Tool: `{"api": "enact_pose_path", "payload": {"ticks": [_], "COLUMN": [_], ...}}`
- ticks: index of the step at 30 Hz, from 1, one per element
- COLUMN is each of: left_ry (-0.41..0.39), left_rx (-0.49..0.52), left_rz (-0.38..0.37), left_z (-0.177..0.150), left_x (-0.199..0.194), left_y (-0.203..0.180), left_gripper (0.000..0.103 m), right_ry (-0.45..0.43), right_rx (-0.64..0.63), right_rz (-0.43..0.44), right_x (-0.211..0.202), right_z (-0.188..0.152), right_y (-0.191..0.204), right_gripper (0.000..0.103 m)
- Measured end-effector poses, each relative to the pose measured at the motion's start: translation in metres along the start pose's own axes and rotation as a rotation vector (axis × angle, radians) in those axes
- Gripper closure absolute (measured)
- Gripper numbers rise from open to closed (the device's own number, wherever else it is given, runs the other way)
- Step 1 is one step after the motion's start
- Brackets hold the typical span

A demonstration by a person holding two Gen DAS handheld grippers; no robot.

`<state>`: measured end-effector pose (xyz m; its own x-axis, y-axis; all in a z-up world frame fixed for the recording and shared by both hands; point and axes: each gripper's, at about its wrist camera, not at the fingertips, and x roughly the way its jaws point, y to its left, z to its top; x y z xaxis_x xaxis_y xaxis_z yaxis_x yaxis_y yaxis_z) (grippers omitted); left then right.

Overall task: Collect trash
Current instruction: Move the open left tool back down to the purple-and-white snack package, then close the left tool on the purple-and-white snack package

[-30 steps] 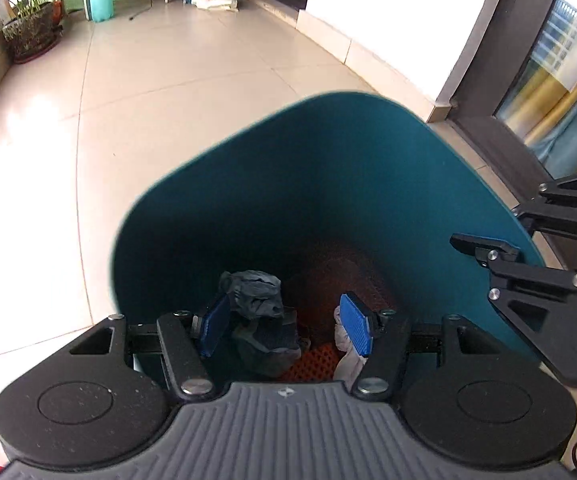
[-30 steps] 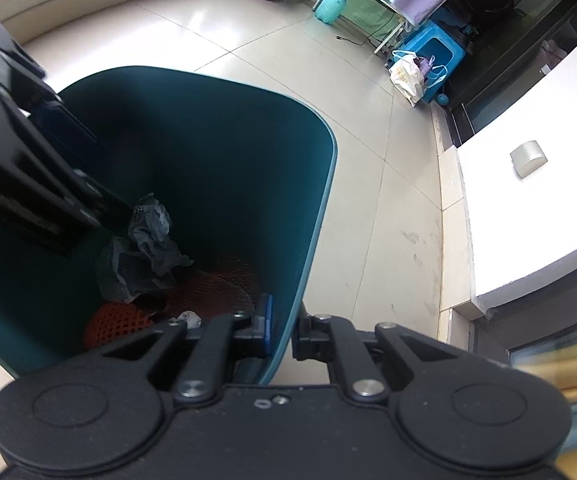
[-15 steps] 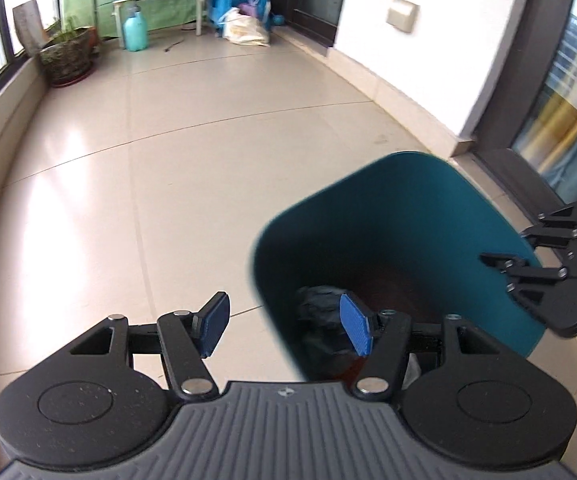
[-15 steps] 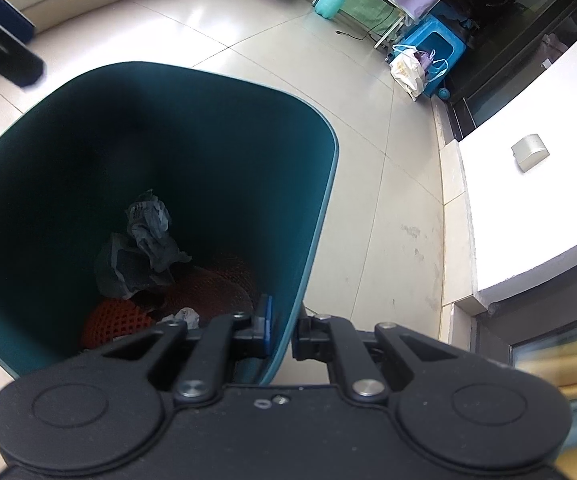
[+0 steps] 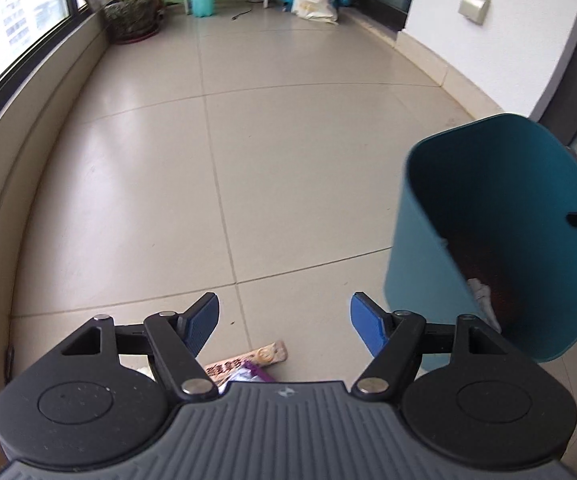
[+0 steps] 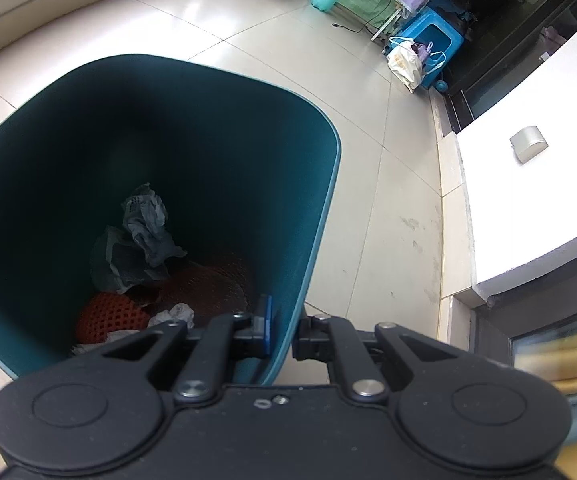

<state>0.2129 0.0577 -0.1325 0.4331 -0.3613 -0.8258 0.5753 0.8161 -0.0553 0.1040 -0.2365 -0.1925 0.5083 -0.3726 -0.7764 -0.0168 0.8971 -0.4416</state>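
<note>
Crumpled paper (image 6: 144, 236) and red netting (image 6: 108, 316) are already binned. The right hand-held gripper (image 6: 282, 330) is clamped on the bin (image 6: 316, 216) wall. The left hand-held gripper (image 5: 284, 322), jaws just widened and empty, is held above a snack wrapper (image 5: 248, 364) left on the floor (image 5: 208, 160).

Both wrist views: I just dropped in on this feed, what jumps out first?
The teal bin fills the right wrist view, and the right tool is clamped shut on its rim; crumpled grey paper and orange netting lie at the bottom. In the left wrist view the left tool is open and empty above a snack wrapper on the tiled floor, left of the bin.
</note>
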Motion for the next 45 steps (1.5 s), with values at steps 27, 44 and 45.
{"api": "enact_pose_path", "payload": {"ticks": [27,44,45], "left_ry": [0.235,0.235,0.233], "left_rx": [-0.174,-0.004,-0.011], "left_rz": [-0.014,0.077,0.077], "left_z": [-0.109,-0.129,-0.129], "left_x": [0.128,0.174,0.175], "left_y": [0.067,0.065,0.068], "left_gripper": [0.020,0.007,0.007], "right_ry": [0.041,0.102,0.104], "right_rx": [0.035,0.054,0.055], "right_rz": [-0.013,-0.041,-0.043], "right_x": [0.012,0.019,0.019], "right_z": [0.005,0.008,0.009], "right_y": [-0.001,0.004,0.005], "right_gripper": [0.094,0.091,0.091]}}
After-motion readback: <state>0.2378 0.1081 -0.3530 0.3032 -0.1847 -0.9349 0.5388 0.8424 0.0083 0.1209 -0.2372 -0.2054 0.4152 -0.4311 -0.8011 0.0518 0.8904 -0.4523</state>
